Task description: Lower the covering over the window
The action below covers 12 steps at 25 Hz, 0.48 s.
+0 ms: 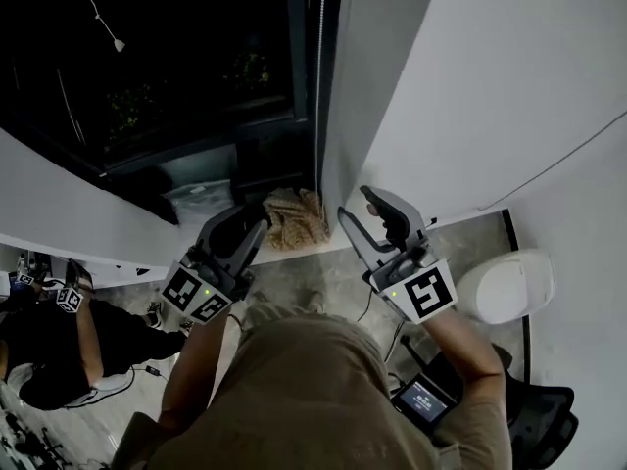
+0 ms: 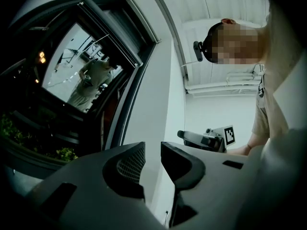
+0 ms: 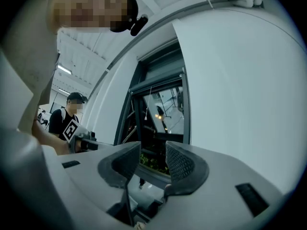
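Cord-grab step: your right claw (image 1: 356, 204) wide, left claw (image 1: 247, 220) half-open, both empty. Clamp the thin pale pull cord (image 1: 319, 86) at 12 o'clock between them, then pull down

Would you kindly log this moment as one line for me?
left gripper: open, empty | right gripper: open, empty | pull cord: hanging, ungripped | window: glass exposed

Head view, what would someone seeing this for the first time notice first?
The two handheld grippers in the middle stand out: the left gripper and right gripper, both with jaws apart and empty, with a crumpled tan cloth between them in the picture. Above, the dark window fills the upper left, with a thin cord hanging along its right edge.
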Each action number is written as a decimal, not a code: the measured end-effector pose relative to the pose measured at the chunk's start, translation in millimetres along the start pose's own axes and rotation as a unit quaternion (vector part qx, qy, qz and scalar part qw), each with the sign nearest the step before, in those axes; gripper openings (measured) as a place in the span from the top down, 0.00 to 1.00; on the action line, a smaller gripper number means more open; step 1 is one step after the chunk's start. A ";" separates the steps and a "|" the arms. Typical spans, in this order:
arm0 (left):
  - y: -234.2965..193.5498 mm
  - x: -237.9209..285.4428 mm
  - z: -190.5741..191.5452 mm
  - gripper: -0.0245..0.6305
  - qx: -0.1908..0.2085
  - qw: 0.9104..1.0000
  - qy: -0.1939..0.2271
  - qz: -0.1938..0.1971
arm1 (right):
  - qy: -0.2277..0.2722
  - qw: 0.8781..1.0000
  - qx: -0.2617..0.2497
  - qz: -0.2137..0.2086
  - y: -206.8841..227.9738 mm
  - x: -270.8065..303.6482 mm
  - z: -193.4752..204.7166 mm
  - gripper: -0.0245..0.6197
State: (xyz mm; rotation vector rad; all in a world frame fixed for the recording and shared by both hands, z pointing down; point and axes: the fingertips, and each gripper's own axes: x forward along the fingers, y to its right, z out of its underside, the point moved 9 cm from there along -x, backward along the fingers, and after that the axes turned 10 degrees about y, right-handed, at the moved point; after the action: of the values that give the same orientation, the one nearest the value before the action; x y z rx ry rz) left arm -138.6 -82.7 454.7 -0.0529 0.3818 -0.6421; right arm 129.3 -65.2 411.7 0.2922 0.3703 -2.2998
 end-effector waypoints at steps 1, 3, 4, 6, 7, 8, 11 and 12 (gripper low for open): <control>-0.5 -3.5 5.2 0.82 -0.002 1.000 -0.005 -0.010 | -0.012 1.000 0.004 0.003 -1.2 -4.3 10.1 0.73; 1.6 -10.9 18.4 0.82 -0.010 0.999 -0.018 -0.031 | -0.030 0.999 0.012 0.011 -3.5 -14.6 26.3 0.73; 3.1 -13.9 25.4 0.82 -0.015 0.999 -0.024 -0.040 | -0.042 0.999 0.015 0.016 -4.3 -20.0 33.2 0.73; 5.2 -17.6 39.3 0.82 -0.023 0.998 -0.036 -0.052 | -0.063 0.998 0.019 0.026 -4.4 -27.9 46.7 0.73; 5.8 -18.2 46.8 0.82 -0.026 0.997 -0.041 -0.055 | -0.068 0.997 0.021 0.030 -3.7 -30.5 53.5 0.73; 6.6 -18.2 54.8 0.82 -0.028 0.997 -0.047 -0.057 | -0.071 0.997 0.022 0.032 -3.0 -33.1 60.1 0.73; 11.6 -16.6 75.2 0.85 -0.027 0.996 -0.067 -0.060 | -0.080 0.996 0.022 0.039 -3.3 -44.4 75.6 0.73; 13.9 -16.5 79.5 0.85 -0.026 0.995 -0.073 -0.060 | -0.083 0.995 0.023 0.042 -4.4 -48.2 78.7 0.73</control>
State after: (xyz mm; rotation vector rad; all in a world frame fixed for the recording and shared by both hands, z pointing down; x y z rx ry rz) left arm -113.8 -67.2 531.7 -0.1723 0.2546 -0.7414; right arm 151.1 -57.9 501.2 0.1350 0.2164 -2.2342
